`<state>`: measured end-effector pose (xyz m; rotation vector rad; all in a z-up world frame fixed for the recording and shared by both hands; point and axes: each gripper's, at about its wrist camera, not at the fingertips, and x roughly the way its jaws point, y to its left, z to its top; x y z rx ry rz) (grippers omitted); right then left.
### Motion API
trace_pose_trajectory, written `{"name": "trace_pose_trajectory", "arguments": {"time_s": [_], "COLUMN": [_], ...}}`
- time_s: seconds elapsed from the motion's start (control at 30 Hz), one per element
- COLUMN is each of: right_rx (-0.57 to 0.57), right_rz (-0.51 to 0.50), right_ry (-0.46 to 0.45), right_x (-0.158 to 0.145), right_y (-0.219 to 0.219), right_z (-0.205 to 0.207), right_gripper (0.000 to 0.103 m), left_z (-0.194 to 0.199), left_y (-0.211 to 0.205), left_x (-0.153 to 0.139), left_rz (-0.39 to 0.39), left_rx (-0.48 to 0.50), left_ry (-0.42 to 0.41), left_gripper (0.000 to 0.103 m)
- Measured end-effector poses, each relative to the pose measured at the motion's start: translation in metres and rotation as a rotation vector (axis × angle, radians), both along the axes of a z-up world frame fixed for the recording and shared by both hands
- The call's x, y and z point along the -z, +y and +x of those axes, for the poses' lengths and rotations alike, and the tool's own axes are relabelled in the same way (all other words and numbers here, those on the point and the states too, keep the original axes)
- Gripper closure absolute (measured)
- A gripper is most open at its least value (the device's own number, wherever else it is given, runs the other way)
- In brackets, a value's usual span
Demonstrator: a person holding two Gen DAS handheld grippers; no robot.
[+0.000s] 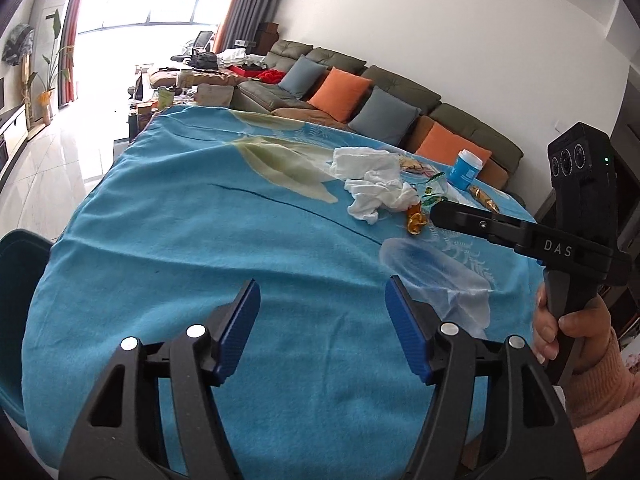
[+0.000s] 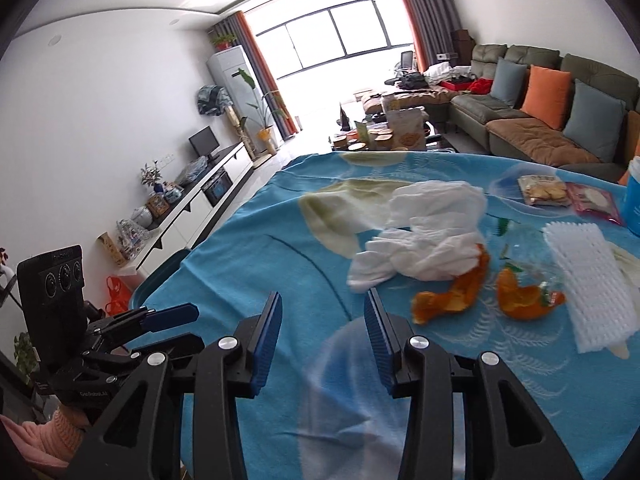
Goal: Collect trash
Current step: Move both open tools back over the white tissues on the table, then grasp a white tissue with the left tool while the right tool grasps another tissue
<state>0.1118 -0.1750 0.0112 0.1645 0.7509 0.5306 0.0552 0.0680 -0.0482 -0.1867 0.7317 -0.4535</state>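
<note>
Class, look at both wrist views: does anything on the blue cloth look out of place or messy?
Yes. Loose rubbish lies scattered on the blue cloth: crumpled white tissues, two orange peel pieces beside them, and a white foam fruit net further right. Both the left gripper and the right gripper are open, holding nothing.

We see daylight pouring in from the window [image 2: 344, 36], which blows out to pure white at 12 o'clock in the right wrist view and at 11 o'clock in the left. The floor [image 1: 60, 160] below it glares. The blue cloth [image 1: 200, 260] on the desk is evenly lit, with soft shadows. Both views bend strongly toward dark, vignetted corners. The tissues [image 2: 424, 232] and orange peel [image 2: 452, 292] look smeared by motion blur in the right wrist view.
</note>
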Motion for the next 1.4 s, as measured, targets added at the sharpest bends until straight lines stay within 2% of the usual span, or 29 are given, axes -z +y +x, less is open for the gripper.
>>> {"name": "trace_pose_trajectory", "arguments": {"time_s": [0.53,0.73,0.83,1.03,1.1,1.17,1.33,1.37,1.4], "right_rx": [0.124,0.115,0.097,0.076,0.071,0.064,0.062,0.059,0.058], "right_rz": [-0.003,-0.007,-0.028,-0.082,-0.094,-0.105,-0.125,-0.13,-0.133], "right_ry": [-0.055,-0.044,-0.023,0.036,0.064,0.093,0.144,0.145,0.146], "right_x": [-0.01,-0.015,-0.017,-0.008,-0.001,0.005,0.02,0.022,0.023], "right_y": [-0.064,-0.069,-0.063,-0.047,-0.043,-0.04,-0.038,-0.036,-0.035], "right_z": [0.03,0.06,0.083,0.126,0.137,0.145,0.158,0.158,0.158], "right_gripper": [0.063,0.063,0.059,0.054,0.054,0.052,0.052,0.053,0.059], "left_z": [0.098,0.126,0.137,0.147,0.148,0.149,0.151,0.152,0.152], "left_y": [-0.081,-0.103,-0.111,-0.118,-0.118,-0.117,-0.112,-0.112,-0.111], "left_x": [-0.008,-0.002,0.003,0.015,0.016,0.017,0.019,0.019,0.019], "left_rz": [0.098,0.126,0.132,0.153,0.156,0.161,0.149,0.147,0.147], "left_rx": [0.117,0.142,0.153,0.156,0.158,0.156,0.152,0.153,0.153], "left_ry": [0.076,0.114,0.146,0.173,0.172,0.169,0.167,0.167,0.166], "left_gripper": [0.043,0.044,0.045,0.057,0.065,0.073,0.084,0.088,0.09]}}
